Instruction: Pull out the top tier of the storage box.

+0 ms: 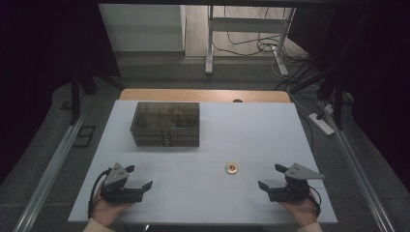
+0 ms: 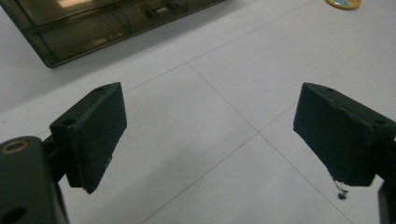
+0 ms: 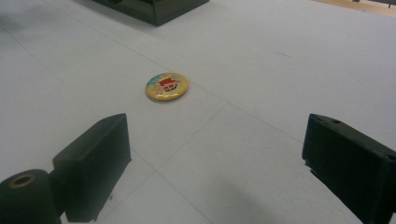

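On the white table (image 1: 208, 203), near its front edge, the left gripper (image 1: 140, 176) and the right gripper (image 1: 270, 177) rested in the person's hands, each with its jaws standing wide apart and nothing between them. A small round yellow badge with a red figure on its face (image 3: 167, 87) lay flat on the tabletop between the two grippers, nearer the right one and just ahead of its jaws in the right gripper view; the high view showed it (image 1: 231, 168) well apart from the smoky transparent plastic box with small drawers (image 1: 166, 123), which stood farther back on the left half of the table.

The badge looked thin and glossy, lying flush on a smooth surface. My judgement was that a grab from above could go wrong easily: the blunt black pads might have closed over the domed top and skidded off, or pushed the badge sideways across the table instead of lifting it. Coming in too steeply could also have jammed one pad against the tabletop before the other reached the rim.
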The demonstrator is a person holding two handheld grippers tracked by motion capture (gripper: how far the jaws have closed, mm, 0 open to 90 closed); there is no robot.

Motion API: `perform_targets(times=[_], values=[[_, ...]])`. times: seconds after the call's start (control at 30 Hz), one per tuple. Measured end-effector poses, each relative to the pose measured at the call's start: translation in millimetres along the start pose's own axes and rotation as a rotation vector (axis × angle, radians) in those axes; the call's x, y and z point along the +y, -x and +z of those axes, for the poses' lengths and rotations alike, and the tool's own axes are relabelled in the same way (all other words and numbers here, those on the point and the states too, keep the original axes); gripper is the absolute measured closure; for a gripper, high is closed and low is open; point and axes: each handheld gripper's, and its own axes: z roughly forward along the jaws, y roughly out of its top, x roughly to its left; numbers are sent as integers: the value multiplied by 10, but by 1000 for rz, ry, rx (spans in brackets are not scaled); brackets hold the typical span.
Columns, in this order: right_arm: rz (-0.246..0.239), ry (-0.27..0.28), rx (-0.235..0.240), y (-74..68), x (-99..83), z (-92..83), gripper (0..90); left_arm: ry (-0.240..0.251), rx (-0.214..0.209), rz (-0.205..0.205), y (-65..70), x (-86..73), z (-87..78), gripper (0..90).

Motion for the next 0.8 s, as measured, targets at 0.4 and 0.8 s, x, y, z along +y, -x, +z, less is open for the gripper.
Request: perform_targets(times=[0.4,0.8], values=[[9,-12,-2,8,-24,10,77,5,18,46,-18,27,57,110],[9,-24,-11,10,-38,13,77,22,30,104,7,50,56,127]])
